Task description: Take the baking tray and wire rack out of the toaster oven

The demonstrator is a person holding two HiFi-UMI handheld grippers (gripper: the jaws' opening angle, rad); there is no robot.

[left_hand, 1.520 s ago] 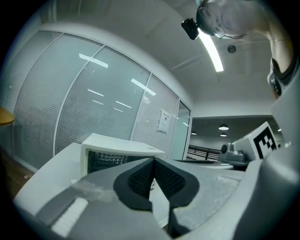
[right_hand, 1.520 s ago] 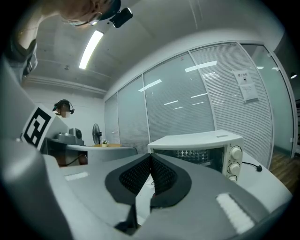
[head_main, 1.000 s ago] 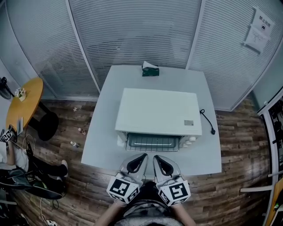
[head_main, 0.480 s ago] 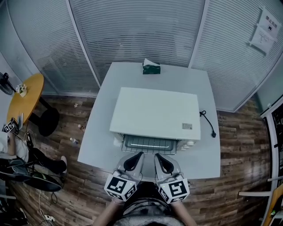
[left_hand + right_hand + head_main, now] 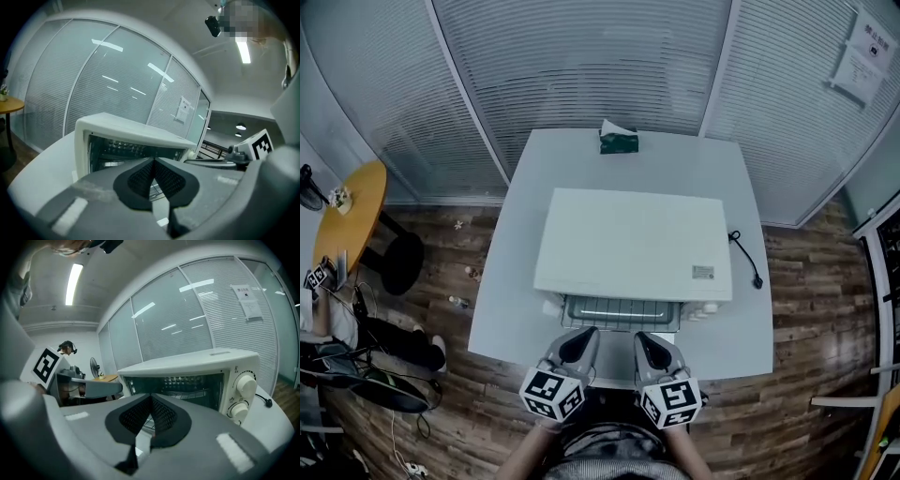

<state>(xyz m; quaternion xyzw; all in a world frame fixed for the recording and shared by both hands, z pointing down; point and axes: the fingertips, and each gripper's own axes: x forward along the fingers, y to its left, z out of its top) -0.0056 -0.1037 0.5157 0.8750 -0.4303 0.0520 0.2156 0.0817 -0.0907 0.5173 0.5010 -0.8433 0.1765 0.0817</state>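
Note:
A white toaster oven (image 5: 633,242) stands on a white table (image 5: 520,281) with its front open toward me. A wire rack (image 5: 623,312) shows in the opening and appears again inside the cavity as the wire rack (image 5: 190,391). I cannot pick out the baking tray. My left gripper (image 5: 578,343) and right gripper (image 5: 649,347) hover side by side just in front of the opening, near the table's front edge. In the left gripper view, the left gripper (image 5: 153,161) has its pads pressed together with nothing between them. The right gripper (image 5: 151,399) is shut and empty too.
Two control knobs (image 5: 245,385) sit on the oven's right front. A black power cord (image 5: 744,258) trails off the oven's right side. A green tissue box (image 5: 619,141) stands at the table's far edge. A yellow round table (image 5: 352,216) is on the left, and blinds close off the back.
Both grippers have sunk lower in front of the oven opening and drawn slightly apart. Their jaws stay shut.

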